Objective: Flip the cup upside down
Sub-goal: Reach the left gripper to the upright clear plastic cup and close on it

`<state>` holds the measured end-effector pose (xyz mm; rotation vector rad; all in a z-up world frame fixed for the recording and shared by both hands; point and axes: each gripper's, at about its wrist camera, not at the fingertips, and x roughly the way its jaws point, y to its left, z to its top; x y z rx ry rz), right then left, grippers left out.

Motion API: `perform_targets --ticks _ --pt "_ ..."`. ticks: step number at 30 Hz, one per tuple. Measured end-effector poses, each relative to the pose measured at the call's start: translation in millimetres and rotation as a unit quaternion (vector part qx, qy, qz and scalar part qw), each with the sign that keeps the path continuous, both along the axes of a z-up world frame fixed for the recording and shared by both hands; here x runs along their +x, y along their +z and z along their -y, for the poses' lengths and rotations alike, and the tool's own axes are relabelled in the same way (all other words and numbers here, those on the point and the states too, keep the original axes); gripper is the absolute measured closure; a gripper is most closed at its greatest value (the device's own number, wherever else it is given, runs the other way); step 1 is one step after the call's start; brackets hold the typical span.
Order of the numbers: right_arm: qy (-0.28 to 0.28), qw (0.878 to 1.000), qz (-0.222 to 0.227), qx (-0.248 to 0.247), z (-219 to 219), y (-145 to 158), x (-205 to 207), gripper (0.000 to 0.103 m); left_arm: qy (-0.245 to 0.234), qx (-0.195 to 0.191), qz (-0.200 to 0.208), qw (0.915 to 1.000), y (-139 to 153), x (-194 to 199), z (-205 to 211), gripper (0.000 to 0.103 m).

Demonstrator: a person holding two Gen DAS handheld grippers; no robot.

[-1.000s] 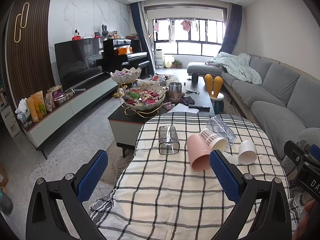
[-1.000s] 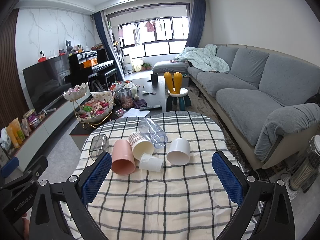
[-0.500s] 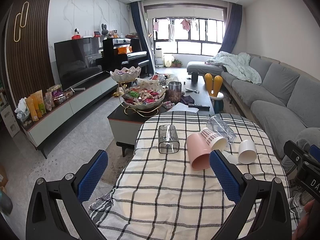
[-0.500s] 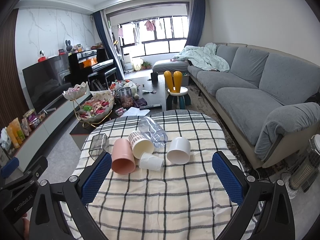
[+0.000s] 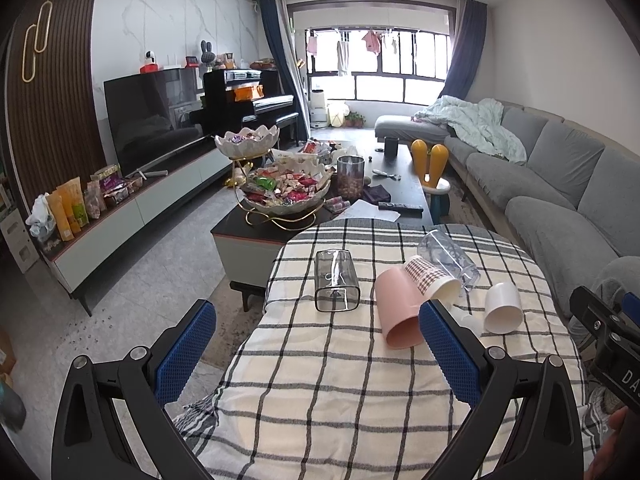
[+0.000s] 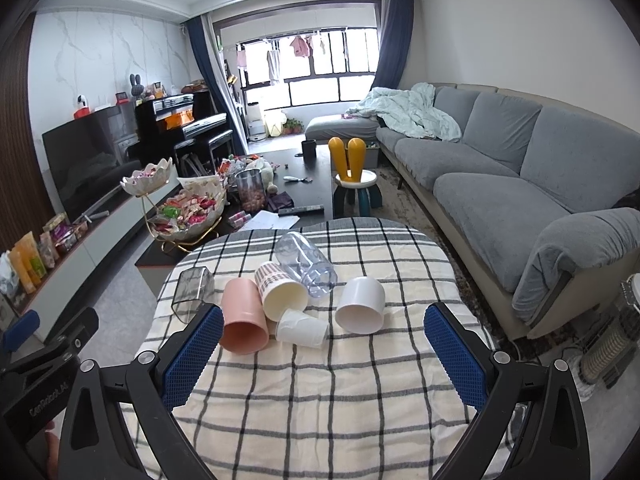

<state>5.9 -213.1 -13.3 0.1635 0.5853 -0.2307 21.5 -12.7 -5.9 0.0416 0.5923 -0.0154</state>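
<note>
Your left gripper (image 5: 316, 344) and right gripper (image 6: 324, 350) both spread wide, holding nothing, six cups on their sides on the checked table (image 6: 320, 400), pink cup (image 6: 242, 320) mouth toward you

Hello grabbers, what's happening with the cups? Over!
Left gripper open, empty. Right gripper open, empty. Six cups lying on their sides on the checkered tablecloth, none flipped; pink cup nearest. Nothing blocking.

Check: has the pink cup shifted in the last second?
No. The pink cup lies on its side beside the checked paper cup, same spot on the plaid cloth.
</note>
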Motion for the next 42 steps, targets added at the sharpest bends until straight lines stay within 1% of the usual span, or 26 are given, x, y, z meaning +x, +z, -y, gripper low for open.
perform_targets --ticks 3,9,16,24,33,36,38,40,42 --pt "-0.001 1.0 -0.004 -0.002 2.1 -2.5 10.4 0.002 -0.001 -0.002 -0.013 0.9999 -7.7 21.8 0.0 0.0" --pt "-0.003 1.0 -0.018 -0.006 4.8 -6.8 40.2 0.002 0.0 0.005 -0.037 0.9993 -21.2 64.0 5.9 0.0" --pt "-0.01 0.999 -0.036 -0.008 9.4 -14.0 80.0 0.002 -0.001 0.009 -0.089 0.996 -47.1 127.7 16.9 0.0" --pt "-0.017 0.998 -0.061 0.0 14.5 -33.7 125.0 0.002 0.001 0.018 -0.145 0.9893 -91.3 190.5 23.5 0.0" --pt "-0.016 0.996 -0.089 0.018 15.0 -59.3 162.1 0.002 0.008 0.032 -0.192 0.9808 -130.8 232.4 23.6 0.001" --pt "-0.015 0.995 -0.1 0.025 14.5 -68.3 171.6 0.002 0.007 0.04 -0.207 0.9774 -142.9 242.0 25.4 0.005" --pt "-0.015 0.994 -0.107 0.032 15.5 -73.7 176.3 0.002 0.004 0.04 -0.218 0.9751 -149.3 247.1 26.3 0.011" --pt "-0.016 0.993 -0.112 0.036 15.4 -78.0 180.5 0.002 0.001 0.035 -0.228 0.9731 -154.8 251.3 26.5 0.016" --pt "-0.016 0.993 -0.115 0.039 14.4 -82.0 183.4 0.002 -0.003 0.018 -0.234 0.9722 -158.2 252.9 24.4 0.02"
